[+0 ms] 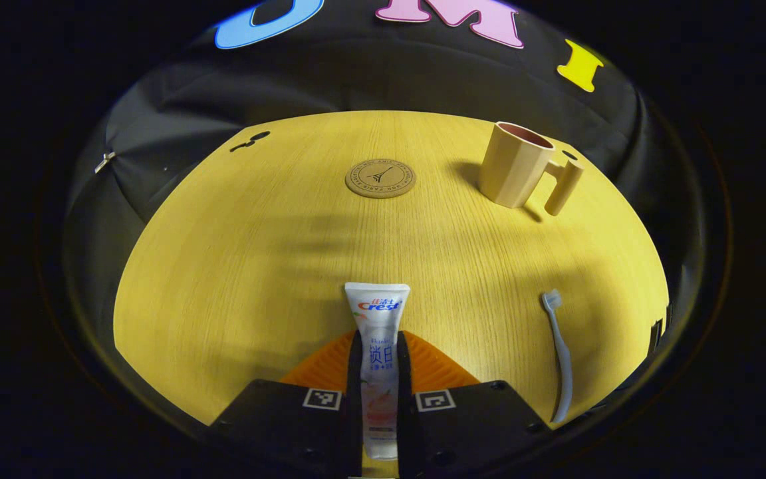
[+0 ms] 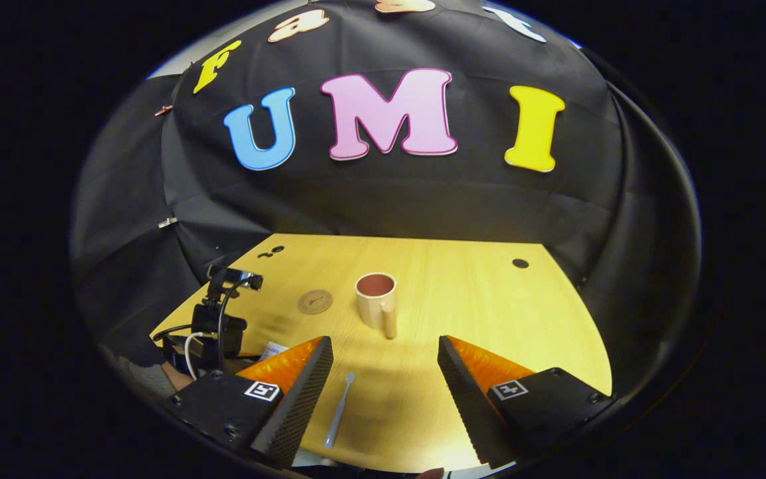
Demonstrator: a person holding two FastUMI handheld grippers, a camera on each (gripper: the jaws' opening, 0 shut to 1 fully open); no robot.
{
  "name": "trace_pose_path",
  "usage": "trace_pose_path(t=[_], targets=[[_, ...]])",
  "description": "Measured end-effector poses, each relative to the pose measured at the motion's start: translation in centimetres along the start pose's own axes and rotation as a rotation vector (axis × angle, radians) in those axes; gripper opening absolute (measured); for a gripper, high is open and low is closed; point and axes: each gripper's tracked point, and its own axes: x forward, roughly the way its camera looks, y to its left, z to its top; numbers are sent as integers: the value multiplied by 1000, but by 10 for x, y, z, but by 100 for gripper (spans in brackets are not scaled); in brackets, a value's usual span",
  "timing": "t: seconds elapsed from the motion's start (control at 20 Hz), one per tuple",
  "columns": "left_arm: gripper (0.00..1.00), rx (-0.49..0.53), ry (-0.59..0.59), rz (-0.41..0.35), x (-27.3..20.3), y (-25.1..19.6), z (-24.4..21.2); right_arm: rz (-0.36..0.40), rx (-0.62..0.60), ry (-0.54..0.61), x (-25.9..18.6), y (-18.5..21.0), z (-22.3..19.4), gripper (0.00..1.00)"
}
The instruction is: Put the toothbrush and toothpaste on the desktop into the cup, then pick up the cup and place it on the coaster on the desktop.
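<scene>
Left gripper view: tongs (image 1: 379, 372) hide the toothpaste's (image 1: 378, 326) sides.

Left claw (image 1: 379, 372) clamped, fingers close together; right claw (image 2: 383, 386) spread wide, held above desk.

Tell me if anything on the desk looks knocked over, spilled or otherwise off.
Nothing stands out. The cup stands upright and empty, the coaster lies flat, the toothbrush rests on the desktop, and the left tool grips the toothpaste.
</scene>
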Motion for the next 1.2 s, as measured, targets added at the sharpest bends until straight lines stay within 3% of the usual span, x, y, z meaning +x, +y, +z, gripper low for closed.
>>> trace_pose_path(t=[0.2, 0.25, 0.65, 0.9, 1.2], targets=[[21, -16, 11, -40, -13, 7, -4, 4, -59, 87, 8, 19, -25, 94], [20, -27, -9, -41, -18, 11, -1, 5, -72, 114, 10, 22, -33, 98], [20, -58, -210, -33, -108, 67, 16, 25, -93, 306, 46, 65, -97, 98], [20, -83, -223, 0, -138, 103, -7, 23, -122, 431, 69, 78, -142, 98], [20, -140, -224, 6, -147, 123, -27, -31, -159, 536, 97, 71, -178, 98]])
